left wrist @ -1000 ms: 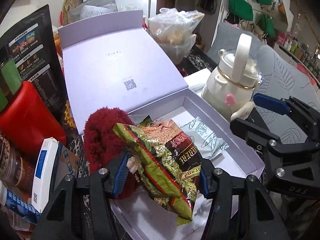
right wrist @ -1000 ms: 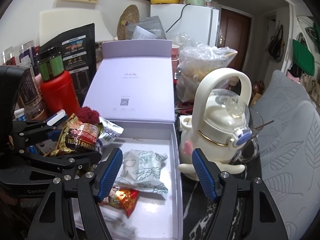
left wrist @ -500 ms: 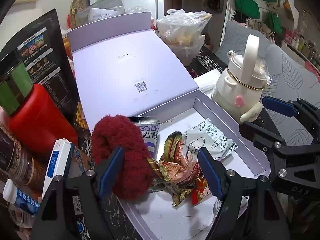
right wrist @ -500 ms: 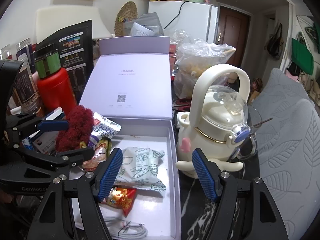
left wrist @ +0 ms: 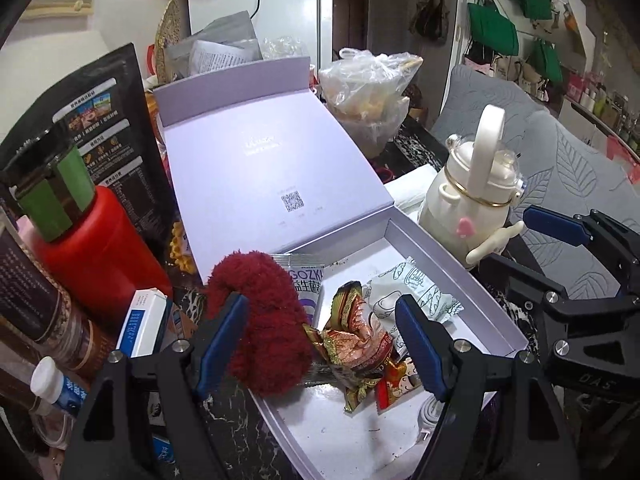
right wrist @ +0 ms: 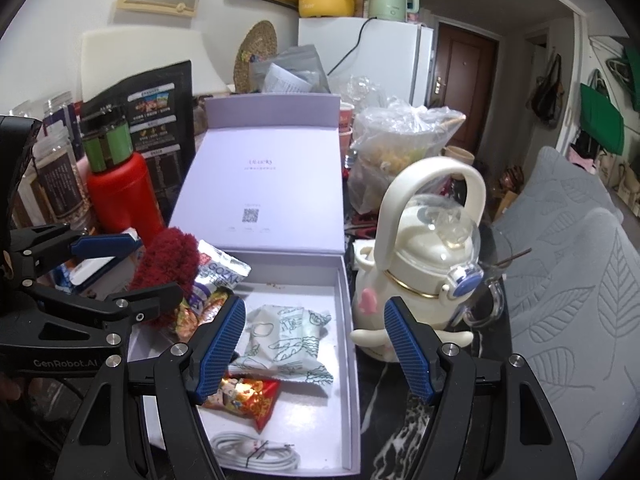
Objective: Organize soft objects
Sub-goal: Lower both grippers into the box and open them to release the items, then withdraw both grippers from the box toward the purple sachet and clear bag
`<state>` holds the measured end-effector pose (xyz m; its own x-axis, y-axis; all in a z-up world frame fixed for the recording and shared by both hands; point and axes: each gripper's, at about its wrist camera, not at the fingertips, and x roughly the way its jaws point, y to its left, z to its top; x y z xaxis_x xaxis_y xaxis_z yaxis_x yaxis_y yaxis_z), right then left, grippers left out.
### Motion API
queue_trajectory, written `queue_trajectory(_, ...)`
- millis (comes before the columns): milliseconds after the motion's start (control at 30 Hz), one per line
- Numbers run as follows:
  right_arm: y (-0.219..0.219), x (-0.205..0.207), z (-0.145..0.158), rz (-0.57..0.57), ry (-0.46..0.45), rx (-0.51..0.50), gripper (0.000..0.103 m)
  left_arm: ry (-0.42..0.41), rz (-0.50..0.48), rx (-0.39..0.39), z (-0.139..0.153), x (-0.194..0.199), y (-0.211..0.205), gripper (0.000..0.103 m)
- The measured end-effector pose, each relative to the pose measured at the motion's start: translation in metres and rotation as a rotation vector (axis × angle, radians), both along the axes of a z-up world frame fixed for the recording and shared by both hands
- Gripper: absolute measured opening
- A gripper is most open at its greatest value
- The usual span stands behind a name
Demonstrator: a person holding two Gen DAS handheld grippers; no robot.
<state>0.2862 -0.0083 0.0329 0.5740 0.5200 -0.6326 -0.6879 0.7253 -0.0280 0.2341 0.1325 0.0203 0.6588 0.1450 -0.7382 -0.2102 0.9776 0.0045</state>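
Observation:
An open lilac box (left wrist: pixel 460 272) holds several soft packets. A crinkled green, red and gold snack bag (left wrist: pixel 356 344) lies loose in it, between the fingers of my left gripper (left wrist: pixel 320 336), which is open and does not touch the bag. A dark red fluffy ball (left wrist: pixel 260 312) rests on the box's left rim against the left finger. Behind it lie a GOZK sachet (left wrist: pixel 306 284) and a white-green packet (right wrist: pixel 284 336). My right gripper (right wrist: pixel 314 332) hangs open over the box's right side, holding nothing.
A cream kettle (right wrist: pixel 420 280) stands right of the box. A red flask (left wrist: pixel 100 248), jars and small cartons crowd the left. Inside the box also lie a red packet (right wrist: pixel 248 396) and a coiled white cable (right wrist: pixel 256 452). A grey sofa (right wrist: pixel 580 280) is at the right.
My left gripper opened and let go of the snack bag, which dropped into the box beside the red fluffy ball. The right gripper stayed still.

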Motion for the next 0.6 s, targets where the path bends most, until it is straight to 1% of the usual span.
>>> queue_trajectory(167, -0.006, -0.011, 0.014, 0.000, -0.038, 0.024, 0.080, -0.060, 0.001, 0.019, 0.020, -0.014, -0.005, 0.076)
queue_trajectory(267, -0.012, -0.019, 0.017, -0.001, -0.038, 0.028, 0.082, -0.092, 0.014, 0.038, 0.029, -0.024, -0.008, 0.076)
queue_trajectory(367, -0.014, -0.028, 0.020, 0.002, -0.039, 0.022, 0.085, -0.102, 0.011, 0.042, 0.035, -0.033, -0.010, 0.076)
queue_trajectory(600, -0.026, -0.055, 0.030, -0.001, -0.058, 0.022, 0.087, -0.139, 0.019, 0.039, 0.048, -0.060, -0.016, 0.076)
